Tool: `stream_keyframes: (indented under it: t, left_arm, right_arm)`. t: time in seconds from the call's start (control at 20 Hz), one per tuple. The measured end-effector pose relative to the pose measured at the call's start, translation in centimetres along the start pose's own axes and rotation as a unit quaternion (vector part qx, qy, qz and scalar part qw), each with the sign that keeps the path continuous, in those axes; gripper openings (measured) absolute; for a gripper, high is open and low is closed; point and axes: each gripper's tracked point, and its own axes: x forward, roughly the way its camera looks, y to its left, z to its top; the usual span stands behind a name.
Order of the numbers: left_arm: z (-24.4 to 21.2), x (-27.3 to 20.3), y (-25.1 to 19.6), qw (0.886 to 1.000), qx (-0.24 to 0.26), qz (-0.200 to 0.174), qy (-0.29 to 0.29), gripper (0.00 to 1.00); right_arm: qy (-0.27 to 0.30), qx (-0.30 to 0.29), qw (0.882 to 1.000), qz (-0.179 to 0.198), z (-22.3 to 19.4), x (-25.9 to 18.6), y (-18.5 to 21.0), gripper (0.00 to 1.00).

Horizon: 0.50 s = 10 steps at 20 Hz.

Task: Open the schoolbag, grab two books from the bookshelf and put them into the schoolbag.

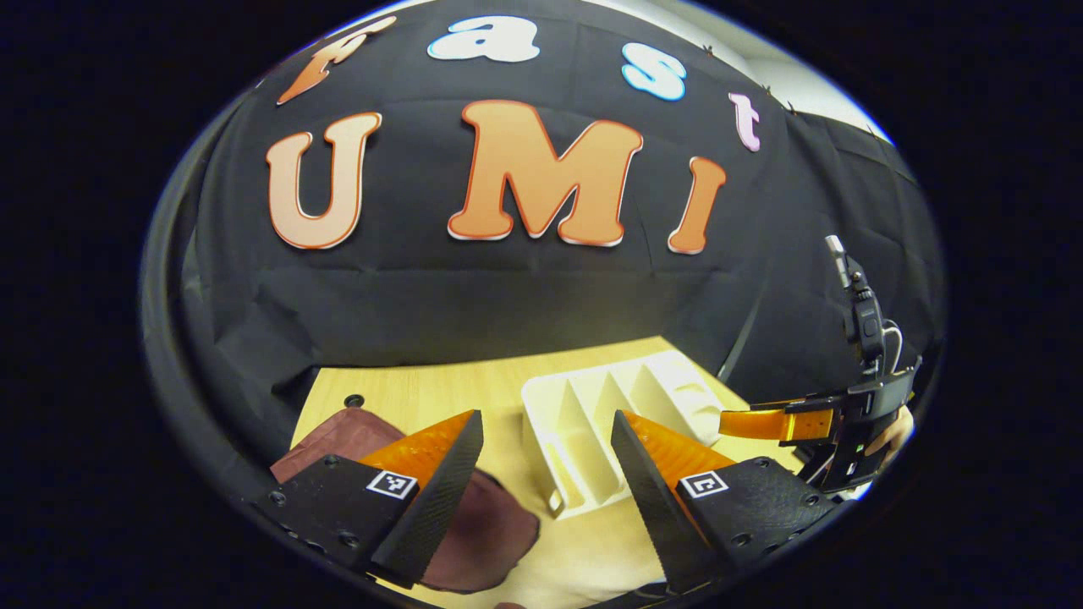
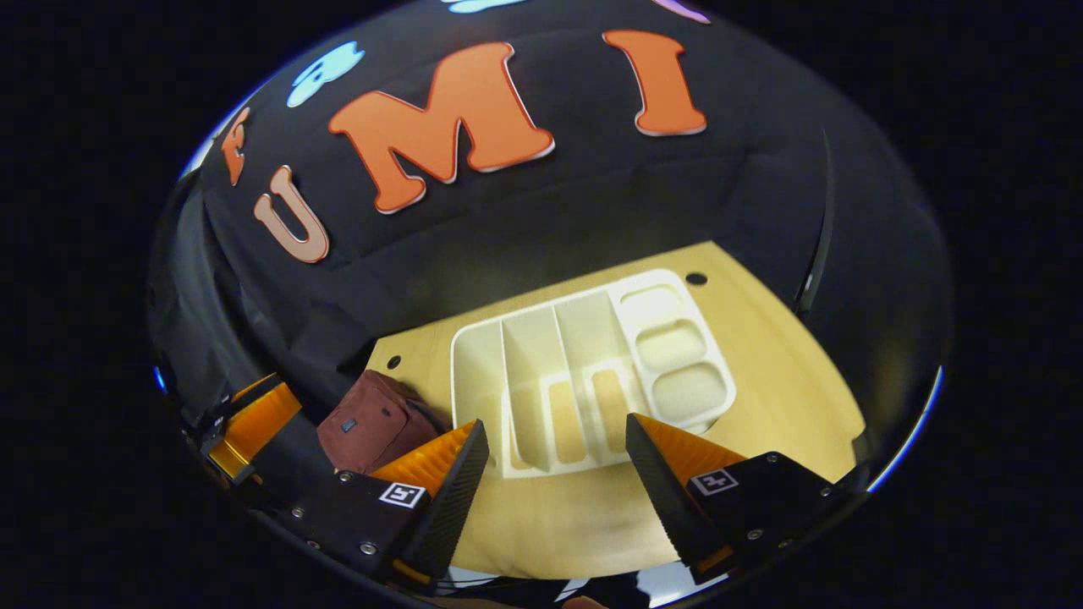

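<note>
Left gripper [image 1: 547, 474] wide apart above desk [image 2: 787, 372], right gripper [image 2: 557, 474] wide too, maroon schoolbag [image 2: 372, 423] beside white bookshelf [image 2: 584, 372]

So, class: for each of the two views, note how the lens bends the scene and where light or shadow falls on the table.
Left gripper view: fisheye bows the table edge and white bookshelf; lighting even, sharp. Right gripper view: the table curves and tilts, the bookshelf is brightly lit, and shadow lies along the table's back edge and over the maroon schoolbag.
</note>
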Motion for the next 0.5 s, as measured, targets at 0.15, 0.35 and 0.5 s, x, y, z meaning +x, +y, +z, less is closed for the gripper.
stream_keyframes:
  t: [0.15, 0.35, 0.5]
  left_arm:
    - [3.0, -0.3, -2.4, 0.997, -0.018, 0.027, -0.064, 0.97]
    - [4.8, -0.9, -5.1, 0.99, -0.023, 0.053, -0.126, 0.97]
    - [4.5, -1.3, -5.7, 0.987, -0.021, 0.066, -0.144, 0.97]
  right_arm:
    - [-0.095, -0.05, 0.994, -0.007, 4.9, -3.8, -2.1, 0.98]
    - [-0.19, -0.084, 0.978, -0.018, 9.3, -6.2, -3.7, 0.97]
    - [-0.227, -0.096, 0.969, -0.023, 9.4, -6.8, -4.8, 0.97]
